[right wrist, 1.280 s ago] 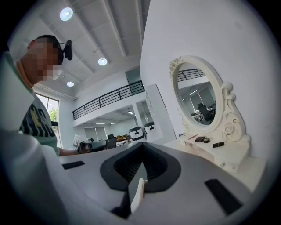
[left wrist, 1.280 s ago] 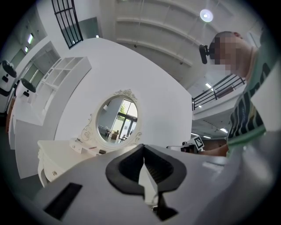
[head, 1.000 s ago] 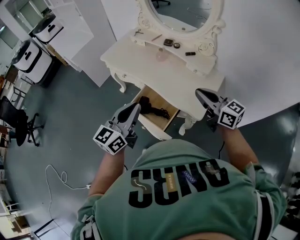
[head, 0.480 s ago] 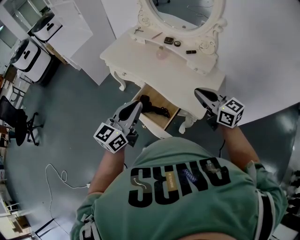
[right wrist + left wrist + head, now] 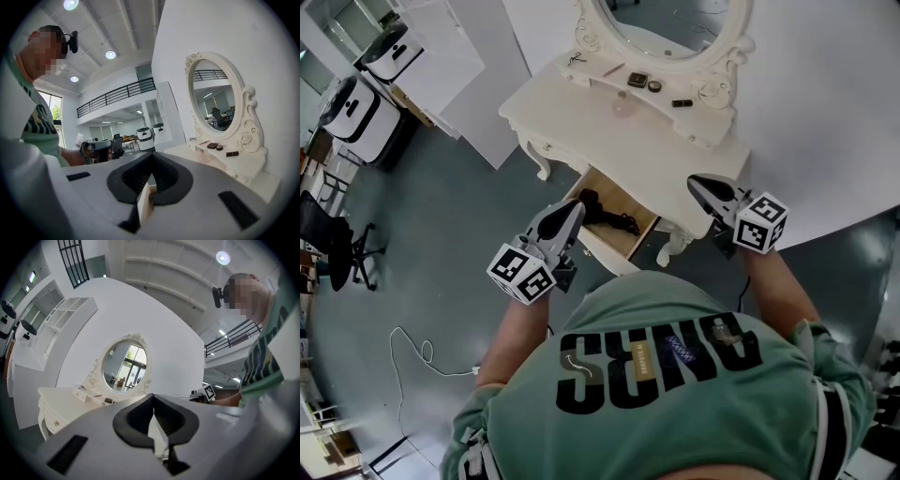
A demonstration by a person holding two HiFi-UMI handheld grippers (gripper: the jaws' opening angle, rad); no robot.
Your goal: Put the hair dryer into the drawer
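Left tool [image 5: 572, 210]: jaws together, nothing in them, held level just left of the open drawer [image 5: 619, 246].

Centre: hair dryer [image 5: 598, 211] lies inside the drawer, dark body at the left end, cord bunched to its right. The drawer stands pulled out from under the desk [image 5: 600, 122].

Right tool [image 5: 696, 182]: jaws closed, empty, near the desk's right front corner, apart from the drawer.

My read: the placing is done and both tools are off the dryer. All I see left is pushing the drawer shut, if that counts.

Hard to make out:
- The dryer is small and dark from the head view, so I can't tell whether all the cord and the plug are inside the rim.
- The left tool covers the drawer's near-left corner.
- Neither tool view shows the drawer.
- The small items under the mirror [image 5: 661, 23] are too tiny to name.
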